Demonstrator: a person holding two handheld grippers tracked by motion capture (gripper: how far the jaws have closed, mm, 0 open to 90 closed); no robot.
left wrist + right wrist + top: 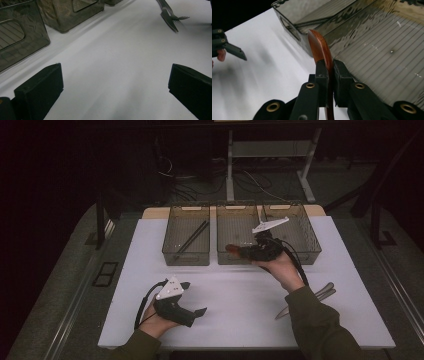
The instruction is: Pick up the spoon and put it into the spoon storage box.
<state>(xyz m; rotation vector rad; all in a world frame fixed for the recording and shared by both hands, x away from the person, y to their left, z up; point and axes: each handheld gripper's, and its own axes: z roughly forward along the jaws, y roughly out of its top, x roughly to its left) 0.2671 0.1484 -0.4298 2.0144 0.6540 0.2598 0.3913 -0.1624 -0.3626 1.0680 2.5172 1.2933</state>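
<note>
Two grippers: right gripper (329,72) jaws clamp a curved, glossy reddish-brown wooden utensil (319,46) above the middle ribbed translucent bin (240,222); left gripper (115,85) jaws spread over the matte white surface (120,57).

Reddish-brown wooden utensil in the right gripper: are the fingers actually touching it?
Touching. The right gripper view shows both black fingers pressed flat against the reddish-brown wooden utensil, no gap either side.

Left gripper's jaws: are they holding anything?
No. The left gripper has its jaws wide apart with bare white table between them.

Olive-green sleeves (320,320) — black tongs (200,312), brass-coloured screws (310,85).
</note>
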